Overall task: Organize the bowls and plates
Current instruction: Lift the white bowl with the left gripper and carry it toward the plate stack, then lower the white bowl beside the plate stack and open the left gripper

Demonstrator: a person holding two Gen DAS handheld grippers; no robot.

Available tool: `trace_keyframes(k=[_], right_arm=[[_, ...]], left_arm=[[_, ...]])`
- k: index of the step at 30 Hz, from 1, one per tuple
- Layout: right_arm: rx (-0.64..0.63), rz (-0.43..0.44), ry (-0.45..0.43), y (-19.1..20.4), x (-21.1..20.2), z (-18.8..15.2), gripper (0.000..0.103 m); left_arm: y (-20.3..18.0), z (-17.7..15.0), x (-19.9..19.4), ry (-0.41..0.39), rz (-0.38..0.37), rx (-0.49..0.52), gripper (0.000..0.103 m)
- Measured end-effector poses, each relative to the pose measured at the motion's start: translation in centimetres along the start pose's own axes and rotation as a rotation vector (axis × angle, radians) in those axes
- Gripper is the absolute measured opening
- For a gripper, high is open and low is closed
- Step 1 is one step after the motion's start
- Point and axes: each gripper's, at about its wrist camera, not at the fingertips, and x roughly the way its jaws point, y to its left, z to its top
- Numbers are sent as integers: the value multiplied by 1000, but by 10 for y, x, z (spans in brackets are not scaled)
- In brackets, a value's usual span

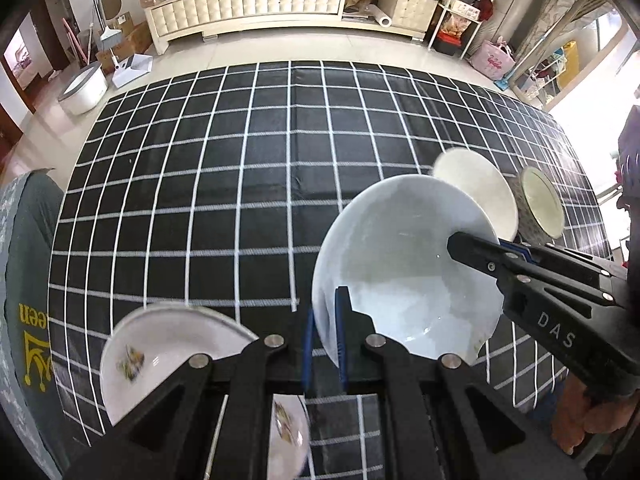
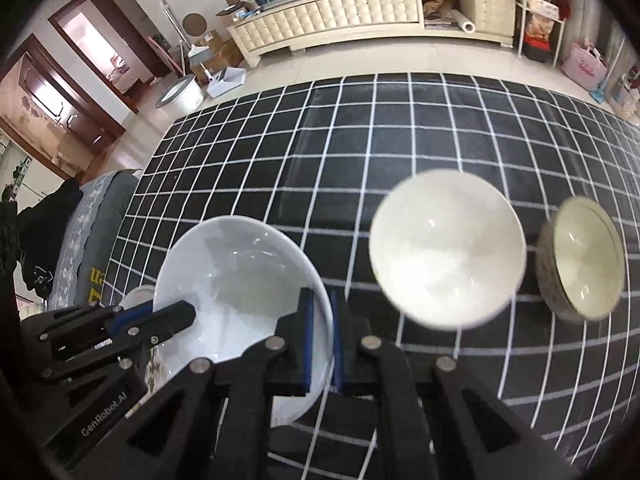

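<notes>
Left hand-held gripper [image 1: 323,336]: jaws pinched on the near-left rim of the big white bowl [image 1: 404,268].
Right hand-held gripper [image 2: 320,336]: clamped on the opposite rim, so the bowl hangs between both, tilted above the worktop [image 1: 240,160].
Left of bowl: patterned plate [image 1: 168,344], near edge, closest to the left hand.
Right of bowl: cream bowl [image 2: 446,248], then small speckled bowl [image 2: 580,260], both clear of the grippers.

Black hand-held gripper [image 1: 324,340] — blue pads, silver screws.
</notes>
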Motion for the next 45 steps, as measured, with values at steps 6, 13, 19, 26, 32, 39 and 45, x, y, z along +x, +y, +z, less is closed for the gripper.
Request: trace_keyframes(k=[6,13,19,26,32,39,45], right_arm=[[20,-11,10,2,-4,-27,11],[82,9,35,-6,-4,-60,11],[95,-7,49,-11,1,-77,11],[120,-11,72,-15,9,-90,11],[131,-27,86,-15,15,-94,11],[135,-35,95,-18,19,-102,11],[121,-54,81,-12,18,-103,11]], left_arm=[[-9,-34,-6,15,-4,-1,8],[-16,-63,-5,38,-9,8,8],[-26,-82,3,52,-9,14,8],[-27,-89,12,75,-16,7,8],[-26,-93,21,89,-21,-4,8],[-28,-93,28,94,-11,4,8],[-26,-95,28,89,-14,-3,8]])
